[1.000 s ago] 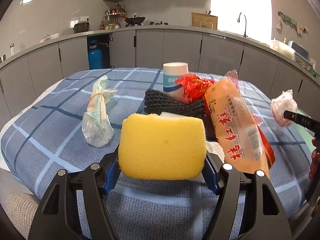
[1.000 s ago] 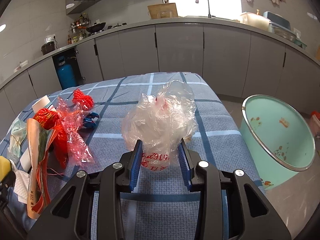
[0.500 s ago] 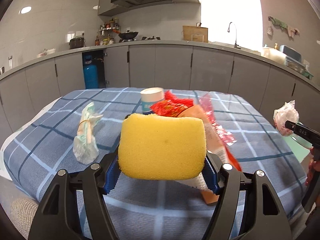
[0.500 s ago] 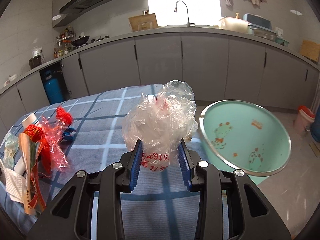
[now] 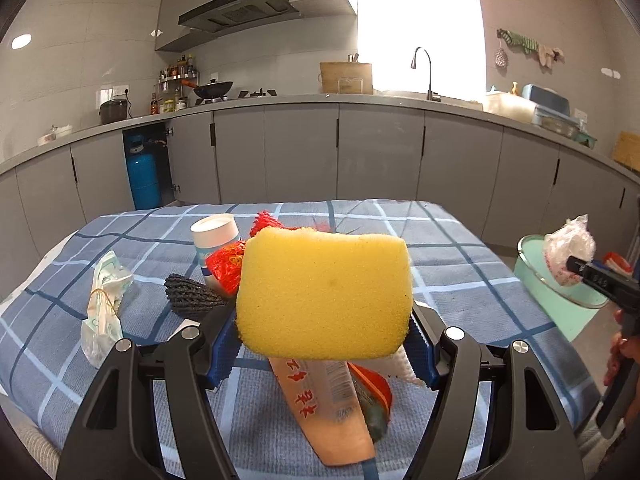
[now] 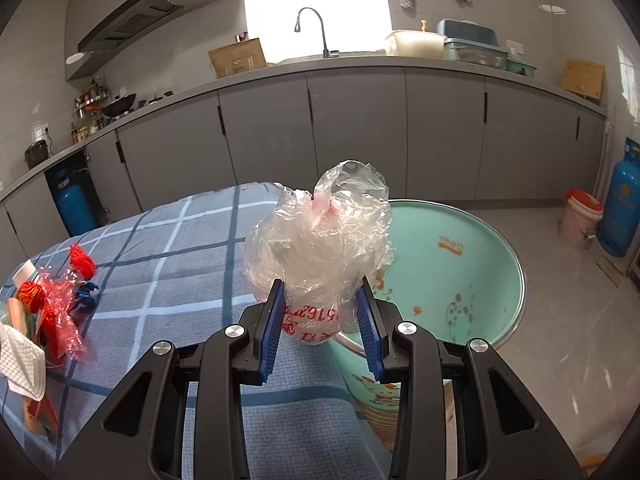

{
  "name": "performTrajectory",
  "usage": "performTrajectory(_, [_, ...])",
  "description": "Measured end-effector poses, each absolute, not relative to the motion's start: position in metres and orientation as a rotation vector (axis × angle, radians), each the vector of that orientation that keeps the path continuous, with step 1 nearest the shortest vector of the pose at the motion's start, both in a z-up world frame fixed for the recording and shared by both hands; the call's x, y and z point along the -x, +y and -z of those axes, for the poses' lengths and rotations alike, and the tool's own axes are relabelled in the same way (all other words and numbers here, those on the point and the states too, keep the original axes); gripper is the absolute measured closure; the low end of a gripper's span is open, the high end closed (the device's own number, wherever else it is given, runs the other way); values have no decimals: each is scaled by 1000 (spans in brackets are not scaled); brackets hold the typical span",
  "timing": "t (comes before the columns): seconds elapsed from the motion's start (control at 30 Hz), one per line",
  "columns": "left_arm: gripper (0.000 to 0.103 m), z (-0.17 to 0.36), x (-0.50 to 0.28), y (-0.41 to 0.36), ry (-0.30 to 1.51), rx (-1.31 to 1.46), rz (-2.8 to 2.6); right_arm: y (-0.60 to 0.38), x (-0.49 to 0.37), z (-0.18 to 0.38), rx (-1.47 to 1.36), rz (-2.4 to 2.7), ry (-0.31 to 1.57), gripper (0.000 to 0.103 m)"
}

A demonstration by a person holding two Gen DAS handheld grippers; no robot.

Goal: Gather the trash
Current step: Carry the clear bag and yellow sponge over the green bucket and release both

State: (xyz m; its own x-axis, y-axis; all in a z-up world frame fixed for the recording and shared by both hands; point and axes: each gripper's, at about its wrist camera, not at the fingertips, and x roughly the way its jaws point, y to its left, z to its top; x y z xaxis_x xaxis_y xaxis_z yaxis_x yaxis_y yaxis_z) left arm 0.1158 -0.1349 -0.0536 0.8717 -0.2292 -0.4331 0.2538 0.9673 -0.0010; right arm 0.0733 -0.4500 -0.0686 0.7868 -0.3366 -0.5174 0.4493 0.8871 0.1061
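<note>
- Yellow sponge (image 5: 324, 292) sits clamped between the blue pads of the left tongs (image 5: 322, 344), held above the checked blue cloth (image 5: 460, 248) that covers the worktop.
- Clear crumpled bag (image 6: 320, 240) with red print is gripped at its lower end by the right tongs (image 6: 322, 320), whose jaws stand narrower than the left pair's.
- Mint-green basin (image 6: 460, 264) stands off the worktop's right edge; the bag hangs in front of its near rim.
- On the cloth below the sponge lies an orange wrapper (image 5: 320, 408) with red characters, partly over a red packet (image 5: 372, 388).
- Behind the sponge, to its left: a white cup (image 5: 214, 232), a red net (image 5: 226, 266) against it, and a dark mesh bundle (image 5: 190, 296) just beside that.
- Further left, well apart from those, lies a pale bag (image 5: 104, 304) tied with a rubber band.
- From the left wrist view, the right tongs with their bag show at the far right, over the basin.
- Grey cabinets (image 5: 380, 152) run behind the worktop.
</note>
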Motion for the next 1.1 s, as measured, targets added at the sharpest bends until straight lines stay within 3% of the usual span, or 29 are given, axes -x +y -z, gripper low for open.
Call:
performTrajectory(0.17, [33, 73, -139, -141, 509, -74, 263, -454, -76, 76, -239, 436, 529, 67])
performTrajectory(0.27, [20, 78, -141, -139, 523, -51, 284, -451, -78, 77, -216, 444, 531, 67])
performTrajectory(0.33, [23, 80, -139, -138, 521, -50, 298, -451, -78, 78, -213, 444, 533, 67])
performTrajectory(0.4, [33, 81, -139, -140, 530, -59, 305, -452, -78, 79, -220, 446, 534, 67])
performTrajectory(0.57, [31, 80, -139, -139, 549, -31, 317, -455, -75, 81, -228, 448, 529, 67])
performTrajectory(0.63, [23, 78, -137, -137, 546, -18, 306, -455, -74, 81, -230, 446, 528, 67])
performTrajectory(0.83, [20, 72, -134, -132, 547, 7, 303, -454, -73, 82, -226, 444, 526, 67])
performTrajectory(0.93, [25, 68, -131, -130, 534, 20, 307, -454, -71, 81, -227, 447, 524, 67])
performTrajectory(0.97, [33, 66, -131, -129, 534, 27, 312, -454, -70, 81, -226, 447, 523, 67])
performTrajectory(1.1, [33, 55, -127, -129, 513, 33, 319, -457, -69, 79, -238, 452, 515, 67])
